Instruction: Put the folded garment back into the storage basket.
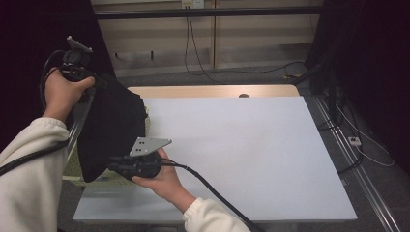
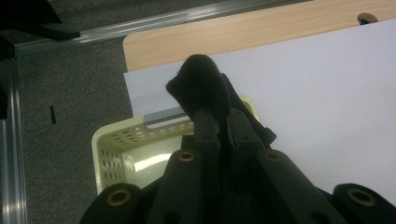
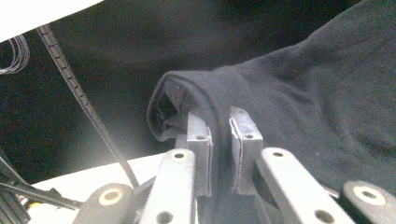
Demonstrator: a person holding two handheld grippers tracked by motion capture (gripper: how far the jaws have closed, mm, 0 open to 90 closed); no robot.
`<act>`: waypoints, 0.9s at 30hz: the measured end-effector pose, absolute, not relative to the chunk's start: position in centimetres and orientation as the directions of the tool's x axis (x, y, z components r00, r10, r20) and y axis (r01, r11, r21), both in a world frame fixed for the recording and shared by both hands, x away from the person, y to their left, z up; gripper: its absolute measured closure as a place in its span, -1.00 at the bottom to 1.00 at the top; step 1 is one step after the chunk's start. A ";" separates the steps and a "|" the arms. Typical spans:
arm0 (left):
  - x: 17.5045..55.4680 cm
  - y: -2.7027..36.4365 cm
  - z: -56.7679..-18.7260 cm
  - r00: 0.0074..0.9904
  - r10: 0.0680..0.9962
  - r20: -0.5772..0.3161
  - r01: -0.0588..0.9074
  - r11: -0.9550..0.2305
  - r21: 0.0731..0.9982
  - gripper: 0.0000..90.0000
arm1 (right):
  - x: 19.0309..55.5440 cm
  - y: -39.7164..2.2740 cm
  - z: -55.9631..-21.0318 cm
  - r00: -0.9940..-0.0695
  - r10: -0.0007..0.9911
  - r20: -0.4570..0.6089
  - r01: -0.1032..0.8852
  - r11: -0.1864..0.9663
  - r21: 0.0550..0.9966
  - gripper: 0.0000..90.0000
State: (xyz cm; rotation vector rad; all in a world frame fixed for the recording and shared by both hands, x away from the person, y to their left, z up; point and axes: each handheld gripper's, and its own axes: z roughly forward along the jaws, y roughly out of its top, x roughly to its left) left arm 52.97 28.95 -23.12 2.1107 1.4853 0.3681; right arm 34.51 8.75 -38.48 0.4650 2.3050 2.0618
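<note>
Cloth (image 1: 113, 126) clamped in both my claws, left (image 1: 89, 82) and right (image 1: 116, 166); I'd lift evenly, clearing the basket (image 2: 122, 148) before spreading it flat.

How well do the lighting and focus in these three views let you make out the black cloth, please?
High view: the black cloth is a flat dark mass with few folds visible; left gripper view: the cloth is dim and soft, with glare inside the yellow basket; right gripper view: cloth weave shows, and the white corner overexposes.
</note>
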 end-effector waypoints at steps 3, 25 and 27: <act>53.0 29.0 -23.3 0.359 0.930 -0.083 0.786 -0.253 0.564 0.88 | 34.6 8.9 -38.6 -0.956 0.227 0.188 0.212 0.086 0.974 0.81; 53.4 30.0 -24.4 0.358 0.929 -0.100 0.798 -0.248 0.549 0.88 | 34.9 10.0 -39.4 -0.952 0.229 0.202 0.229 0.096 0.969 0.80; 53.4 30.1 -24.6 0.354 0.930 -0.100 0.797 -0.244 0.552 0.88 | 34.9 10.1 -39.4 -0.951 0.232 0.203 0.230 0.096 0.968 0.80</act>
